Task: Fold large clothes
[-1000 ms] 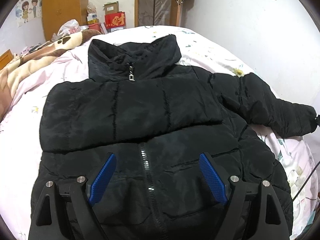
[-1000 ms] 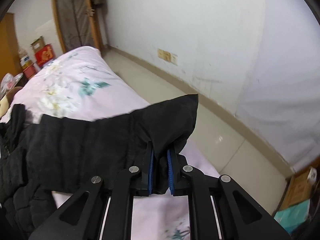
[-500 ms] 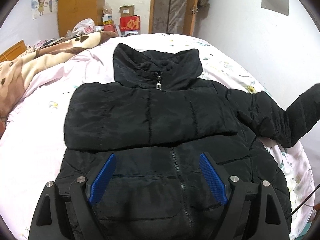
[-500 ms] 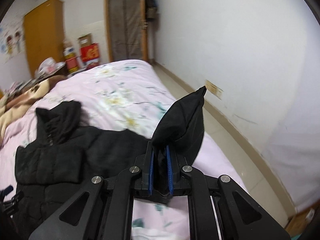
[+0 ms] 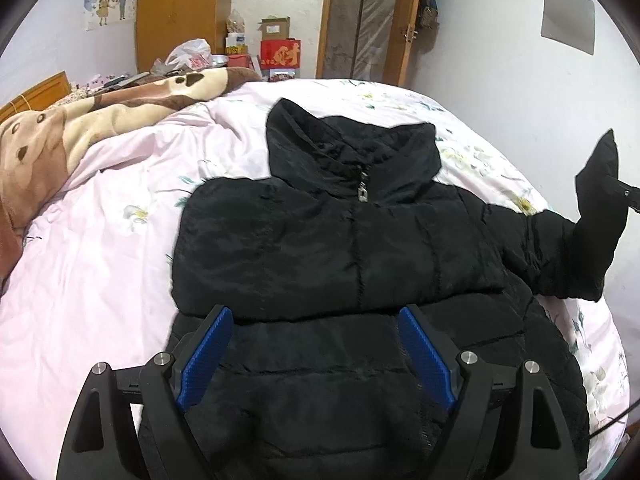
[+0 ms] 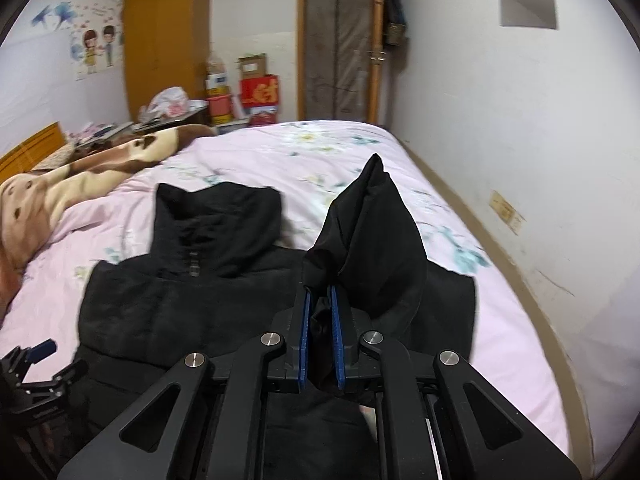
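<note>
Black and quilted, the jacket (image 5: 344,248) lies face up on the pink flowered bedspread (image 5: 100,280), collar at the far end, zipper pull (image 5: 363,194) at the throat. One sleeve is folded flat across the chest. The other sleeve (image 6: 372,236) is lifted off the bed, its cuff pinched between the blue pads of the right gripper (image 6: 320,332), which is clenched on the fabric. The left gripper (image 5: 316,360) hovers over the jacket's near hem with its jaws spread wide and nothing between them. A brown and cream blanket (image 5: 100,108) is bunched at the far left. Beyond the bed stands a red box (image 5: 280,54) with a gold character I cannot read, beside a wooden wardrobe (image 6: 166,40) and a door (image 6: 340,48).
</note>
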The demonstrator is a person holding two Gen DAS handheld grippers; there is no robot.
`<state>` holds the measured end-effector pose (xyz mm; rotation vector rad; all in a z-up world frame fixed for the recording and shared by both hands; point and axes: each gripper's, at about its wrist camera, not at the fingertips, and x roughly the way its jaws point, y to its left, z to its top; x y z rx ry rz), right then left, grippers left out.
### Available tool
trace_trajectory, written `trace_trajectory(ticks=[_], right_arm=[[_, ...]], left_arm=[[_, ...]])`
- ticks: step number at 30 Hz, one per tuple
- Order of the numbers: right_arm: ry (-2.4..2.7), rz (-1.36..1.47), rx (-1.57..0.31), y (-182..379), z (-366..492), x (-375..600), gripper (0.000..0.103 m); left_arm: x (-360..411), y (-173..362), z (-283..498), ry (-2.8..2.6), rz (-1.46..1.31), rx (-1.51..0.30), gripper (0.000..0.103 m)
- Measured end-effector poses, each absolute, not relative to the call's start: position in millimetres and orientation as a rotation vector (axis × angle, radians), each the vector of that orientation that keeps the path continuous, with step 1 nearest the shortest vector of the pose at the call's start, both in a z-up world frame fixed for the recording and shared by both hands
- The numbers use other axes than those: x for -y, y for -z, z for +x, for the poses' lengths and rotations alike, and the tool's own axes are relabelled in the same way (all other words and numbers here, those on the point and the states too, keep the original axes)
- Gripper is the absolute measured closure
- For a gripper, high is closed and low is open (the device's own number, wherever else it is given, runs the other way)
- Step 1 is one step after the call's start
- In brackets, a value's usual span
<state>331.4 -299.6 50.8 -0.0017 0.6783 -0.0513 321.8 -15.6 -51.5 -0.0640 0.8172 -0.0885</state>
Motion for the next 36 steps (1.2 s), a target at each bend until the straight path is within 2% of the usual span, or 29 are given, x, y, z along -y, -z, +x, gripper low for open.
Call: trace_trajectory(ticks=[16,25,29,31,33,36], right_arm=[[-0.222,0.05,-0.709,-29.8,373.5,160.1,0.094],[-0.237,0.087,-0.817,11.3,388.2,139.3,0.092],[-0.234,0.156,-0.86,27.1,398.9,151.2,0.078],[-0.23,0.186,-0.86,30.2,400.4,158.0,0.053],[-0.249,0.222,-0.846,28.8,398.8,166.0,0.041],[-0.28,0.267,-0.828,21.9,394.0,179.2,0.04]], left_arm=[[-47.6,42.4,326.4,-0.009,-0.066,-0.795,0.018],[-59.3,53.0,334.8,-0.014,-0.099,-0.818,0.018],[-50.2,55.6,341.1,0.02,-0.113,-0.821,0.018],[-43.0,56.9,344.3,0.045,-0.117,-0.822,0.018],[-36.8,58.4,348.0,0.076,-0.135,-0.829,0.018],[-28.3,60.5,355.8,0.108,-0.155,-0.846,0.018]])
